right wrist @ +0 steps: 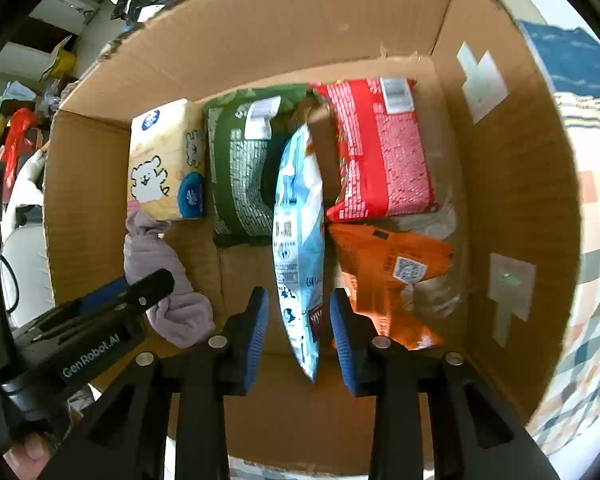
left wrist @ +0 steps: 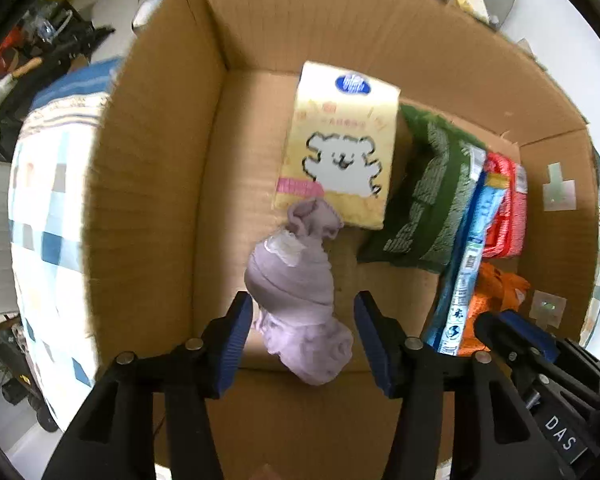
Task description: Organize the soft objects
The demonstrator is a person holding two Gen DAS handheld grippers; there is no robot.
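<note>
Left gripper [left wrist: 303, 334] jaws wide, straddling lilac sock bundle [left wrist: 296, 300] on cardboard box [left wrist: 148, 184] floor – likely dropped. Right gripper [right wrist: 299, 334] wide around blue packet [right wrist: 300, 240] (upright, untouched).

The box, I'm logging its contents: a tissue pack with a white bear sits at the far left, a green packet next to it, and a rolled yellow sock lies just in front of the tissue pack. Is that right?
Not quite: the rolled sock is pale purple, not yellow, as the right wrist view shows. The rest holds: the tissue pack with the white bear sits at the far left of the box, with the green packet next to it.
</note>
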